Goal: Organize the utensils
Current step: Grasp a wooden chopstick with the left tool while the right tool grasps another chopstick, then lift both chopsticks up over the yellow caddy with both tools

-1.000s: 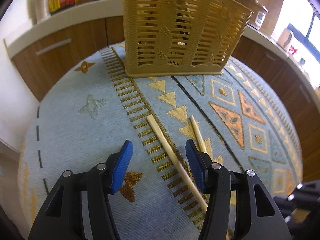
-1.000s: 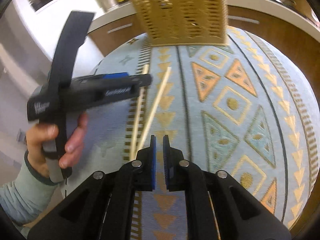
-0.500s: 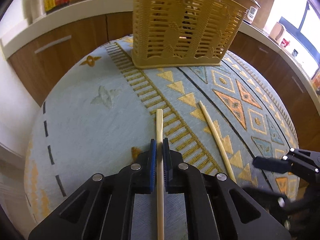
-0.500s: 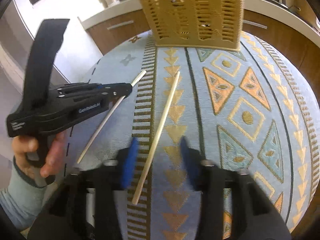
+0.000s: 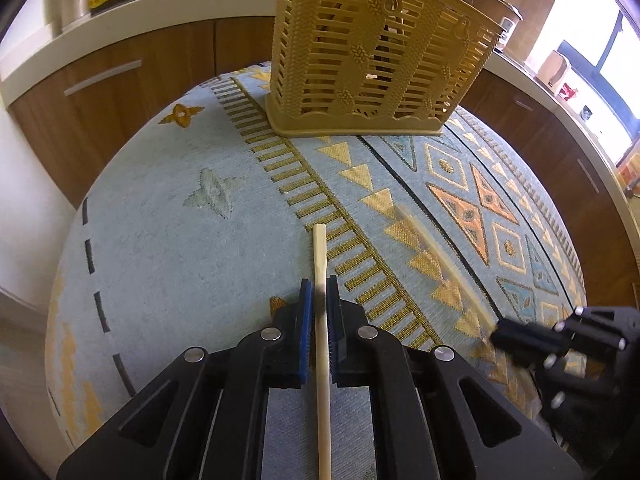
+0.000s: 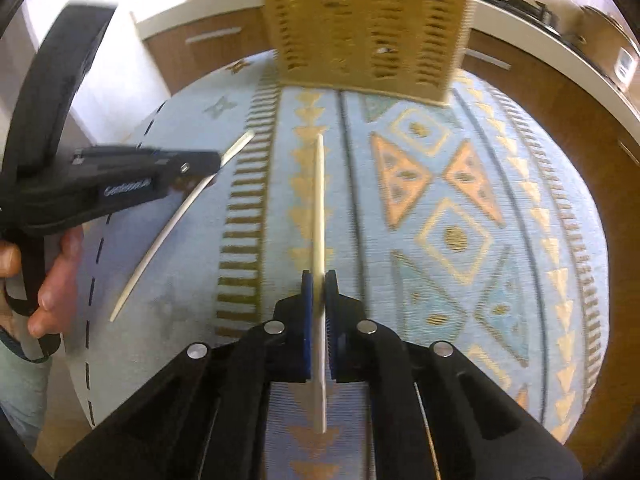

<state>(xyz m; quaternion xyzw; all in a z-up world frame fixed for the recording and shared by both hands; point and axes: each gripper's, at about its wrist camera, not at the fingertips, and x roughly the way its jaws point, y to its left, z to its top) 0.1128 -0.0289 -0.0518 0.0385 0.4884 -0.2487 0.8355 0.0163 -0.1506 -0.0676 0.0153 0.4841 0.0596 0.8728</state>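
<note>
Chopsticks are held one per tool. The pale wooden chopstick (image 5: 321,264) is pinched between the pads of the left tongs (image 5: 320,308), thick end projecting forward, above the patterned blue cloth (image 5: 168,248) of the worktop. A second pale chopstick (image 6: 319,200) is clamped likewise in the right tongs (image 6: 319,300). Both point toward the slatted tan plastic basket (image 5: 376,52), well apart ahead; lengthwise grips presumably favour endwise insertion.

Chopsticks (image 5: 321,264) (image 6: 319,200): pale wood, matt, smooth. Basket (image 5: 376,56): tan plastic, slatted, slight sheen. Cloth (image 5: 180,248): woven, matt, coarse weave. Gripper (image 5: 319,320) bodies: matt black plastic, blue ribbed pads (image 5: 305,320), shiny metal pins. Far cabinets (image 5: 132,80): brown wood, satin.
</note>
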